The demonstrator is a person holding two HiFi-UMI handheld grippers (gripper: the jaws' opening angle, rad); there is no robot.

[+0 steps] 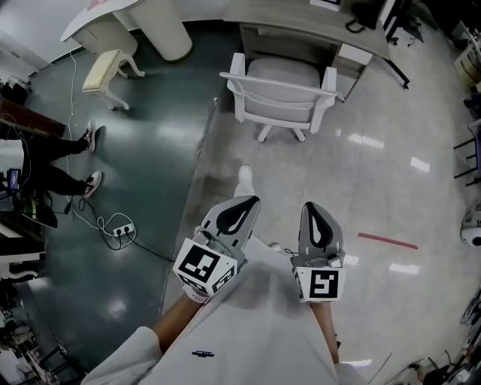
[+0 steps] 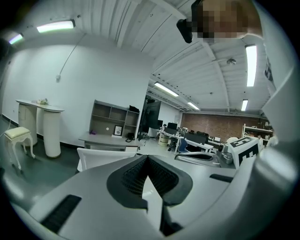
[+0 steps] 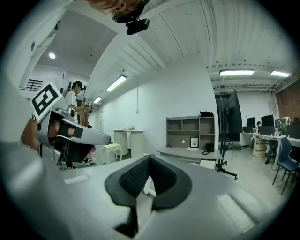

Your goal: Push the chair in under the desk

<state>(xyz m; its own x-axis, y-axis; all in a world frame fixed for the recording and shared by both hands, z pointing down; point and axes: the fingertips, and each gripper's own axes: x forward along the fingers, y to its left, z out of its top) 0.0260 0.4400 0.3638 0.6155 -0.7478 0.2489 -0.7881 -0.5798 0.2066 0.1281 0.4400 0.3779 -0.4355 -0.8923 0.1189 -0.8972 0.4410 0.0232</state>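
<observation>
Both the left gripper (image 1: 248, 203) and the right gripper (image 1: 310, 206) are clenched, with nothing between the jaws. The chair (image 1: 282, 86) stands at 12 o'clock from them, well apart, with its back toward the person, and is not yet under the tabletop (image 1: 289, 21). I judge two risks: the closed tips may slip off the backrest, or an uneven push may turn the chair so that its arm strikes the drawer unit (image 1: 353, 57) at 1 o'clock.

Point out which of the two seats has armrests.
The white chair at the desk: armrests on both sides. The cream stool at the left has none.
</observation>
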